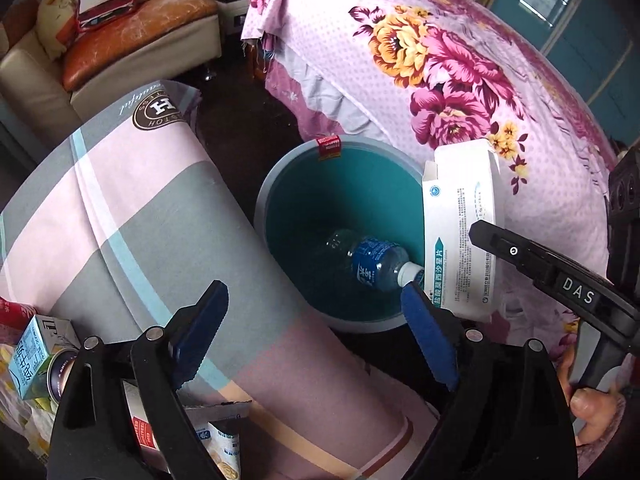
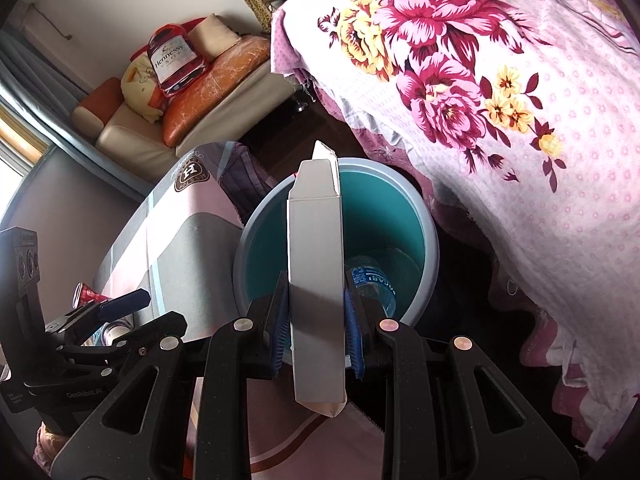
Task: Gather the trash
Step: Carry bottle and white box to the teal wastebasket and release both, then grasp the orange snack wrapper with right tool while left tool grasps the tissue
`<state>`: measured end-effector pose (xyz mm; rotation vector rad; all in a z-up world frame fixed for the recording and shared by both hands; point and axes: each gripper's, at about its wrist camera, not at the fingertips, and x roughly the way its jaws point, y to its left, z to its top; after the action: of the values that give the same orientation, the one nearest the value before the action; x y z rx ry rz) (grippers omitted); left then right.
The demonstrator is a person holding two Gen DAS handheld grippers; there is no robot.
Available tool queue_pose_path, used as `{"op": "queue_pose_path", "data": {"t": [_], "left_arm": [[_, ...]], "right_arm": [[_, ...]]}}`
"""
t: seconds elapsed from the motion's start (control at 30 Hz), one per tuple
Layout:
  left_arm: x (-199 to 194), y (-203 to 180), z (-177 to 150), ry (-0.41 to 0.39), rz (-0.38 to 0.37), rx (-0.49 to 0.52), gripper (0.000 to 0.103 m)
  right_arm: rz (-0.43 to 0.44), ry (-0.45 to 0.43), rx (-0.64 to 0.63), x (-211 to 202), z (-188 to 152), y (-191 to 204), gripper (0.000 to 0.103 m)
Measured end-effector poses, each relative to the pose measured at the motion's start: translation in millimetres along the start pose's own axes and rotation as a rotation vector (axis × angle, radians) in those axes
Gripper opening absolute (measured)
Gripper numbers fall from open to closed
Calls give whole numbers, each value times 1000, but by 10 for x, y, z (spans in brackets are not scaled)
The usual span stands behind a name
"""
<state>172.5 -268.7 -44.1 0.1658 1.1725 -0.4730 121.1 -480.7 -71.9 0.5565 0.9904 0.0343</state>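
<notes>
We see the right gripper [image 2: 316,320] clamped on a white medicine box [image 2: 316,248], held upright just above the near rim of the teal bin [image 2: 428,240]. Inside the bin a plastic water bottle [image 1: 372,264] lies on its side at the bottom. The left gripper [image 1: 316,336] has its tongs wide apart w/ nothing between them, hovering over the bin's near-left edge, next to the checked cloth [image 1: 132,220]. A floral bedsheet [image 1: 420,60] is at the right. At far left, a sofa [image 1: 116,52] w/ cushions.
</notes>
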Motion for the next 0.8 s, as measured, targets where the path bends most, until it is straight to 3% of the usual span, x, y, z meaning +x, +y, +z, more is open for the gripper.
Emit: {"op": "queue_pose_path", "data": {"t": [0.23, 0.3, 0.5, 0.8], "left_arm": [[-249, 261, -155, -30, -14, -55, 93], [-310, 358, -233, -34, -20, -82, 93], [-514, 614, -516, -43, -13, -127, 94], [-881, 1094, -1034, -81, 12, -215, 95]], "right_arm": [[-19, 29, -16, 79, -9, 125, 30], [-16, 34, -23, 75, -39, 190, 50], [-15, 52, -69, -5, -183, 438, 67], [24, 118, -158, -117, -592, 961, 77]]}}
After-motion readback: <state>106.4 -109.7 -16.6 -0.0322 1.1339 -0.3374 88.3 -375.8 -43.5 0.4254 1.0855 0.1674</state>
